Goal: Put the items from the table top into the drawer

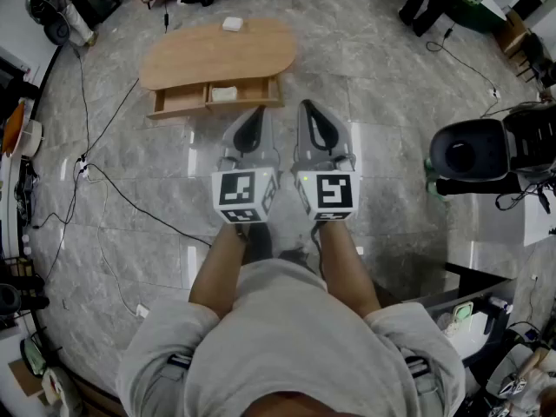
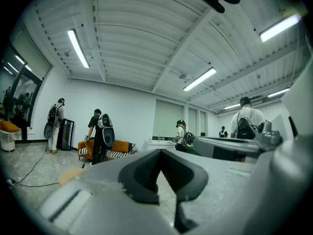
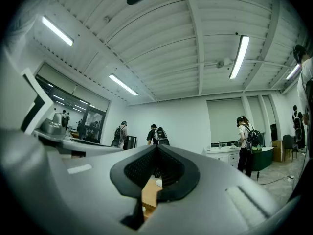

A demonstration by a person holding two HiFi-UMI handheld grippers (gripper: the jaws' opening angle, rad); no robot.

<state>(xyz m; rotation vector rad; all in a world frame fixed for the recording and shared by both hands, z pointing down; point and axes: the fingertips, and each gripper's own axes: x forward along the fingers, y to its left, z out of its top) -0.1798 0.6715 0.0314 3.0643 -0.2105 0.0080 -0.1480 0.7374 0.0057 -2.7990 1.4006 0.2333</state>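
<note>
1. White item [image 1: 232, 24]: small pale block on the table top, at its far edge. Its longer side seems to run left-right. It is too small for me to tell which way it faces.
2. Second white item [image 1: 224, 94]: lies inside the open drawer [image 1: 178, 101], which is pulled out toward the near side.
3. Table [image 1: 200, 55]: oval, wooden, long axis left-right. It stands on a grey marbled tile floor [image 1: 391, 102] in a strip-lit room, with people [image 2: 100, 136] wearing backpacks far off.
4. Left gripper [image 1: 252, 122] and right gripper [image 1: 314, 118]: side by side and about level. I read both as clenched, with nothing between the pads. They sit near of the table, well apart from both white items, with the drawer front beyond their tips.
</note>
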